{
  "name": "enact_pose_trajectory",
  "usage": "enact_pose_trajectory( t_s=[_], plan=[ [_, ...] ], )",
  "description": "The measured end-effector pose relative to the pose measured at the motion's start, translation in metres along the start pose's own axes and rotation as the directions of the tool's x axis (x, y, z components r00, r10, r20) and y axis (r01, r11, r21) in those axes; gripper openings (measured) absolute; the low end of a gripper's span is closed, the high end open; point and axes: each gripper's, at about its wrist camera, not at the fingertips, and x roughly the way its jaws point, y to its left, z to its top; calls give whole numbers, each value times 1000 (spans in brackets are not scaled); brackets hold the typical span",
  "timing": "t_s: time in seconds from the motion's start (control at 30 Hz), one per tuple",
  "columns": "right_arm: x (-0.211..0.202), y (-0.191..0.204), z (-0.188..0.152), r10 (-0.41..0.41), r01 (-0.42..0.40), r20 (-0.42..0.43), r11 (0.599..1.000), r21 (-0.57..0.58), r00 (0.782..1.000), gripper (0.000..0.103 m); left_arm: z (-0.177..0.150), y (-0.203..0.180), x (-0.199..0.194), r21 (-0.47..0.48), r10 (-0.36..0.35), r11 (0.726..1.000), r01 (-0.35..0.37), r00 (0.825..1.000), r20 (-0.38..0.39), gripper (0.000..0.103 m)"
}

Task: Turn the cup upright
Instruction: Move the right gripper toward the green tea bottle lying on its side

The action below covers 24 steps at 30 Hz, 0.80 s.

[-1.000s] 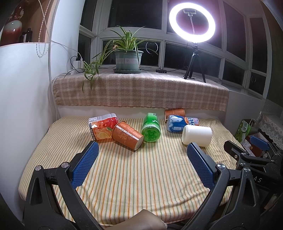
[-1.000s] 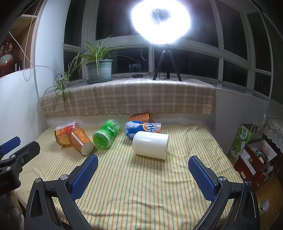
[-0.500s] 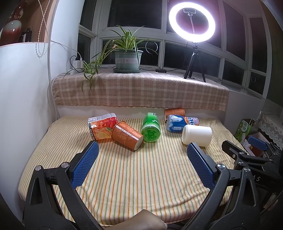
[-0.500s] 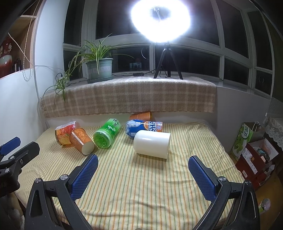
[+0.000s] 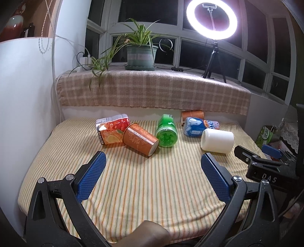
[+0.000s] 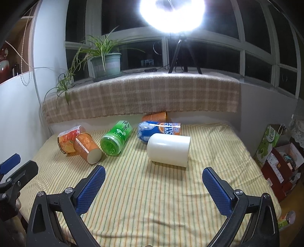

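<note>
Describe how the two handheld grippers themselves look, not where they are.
Both the left gripper and right gripper have black speckled plastic finger arms with triangular cutouts, silver screw heads, and blue grid-textured pads. Seen from the left wrist view, the right gripper's body carries white "DAS" lettering.

Night room, lit by a ring light [image 5: 211,17] on a small black tripod [image 5: 214,62], which stands on a wide window ledge. Ledge covered w/ a tan plaid blanket [image 5: 152,93] that hangs down its front. Behind it, a curved bay of dark windows [image 6: 199,57] w/ pale frames. Potted spider plant [image 5: 141,51] on the ledge at left, leaves trailing over the edge; white power plugs [image 5: 85,59] beside it. Below the ledge, a low bed or platform w/ a yellow striped sheet [image 5: 142,180]. White wall [image 5: 20,104] at left. Cardboard boxes [image 6: 279,161] on the floor at right.
</note>
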Motion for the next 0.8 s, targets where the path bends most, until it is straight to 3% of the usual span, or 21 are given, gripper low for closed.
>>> enact_pose_trajectory(
  t_s=[0.27,0.53,0.8],
  plan=[
    [31,1,11,48,-46,-59,998,39,997,103,-2,22,13,-21,38,999,-39,999,-33,102],
    [69,23,43,110,-108,-122,994,23,986,103,-11,44,24,-47,52,997,-56,996,-72,102],
    [125,50,78,183,-175,-239,983,55,954,103,-23,78,31,-95,59,993,-72,989,-137,102]
  ],
)
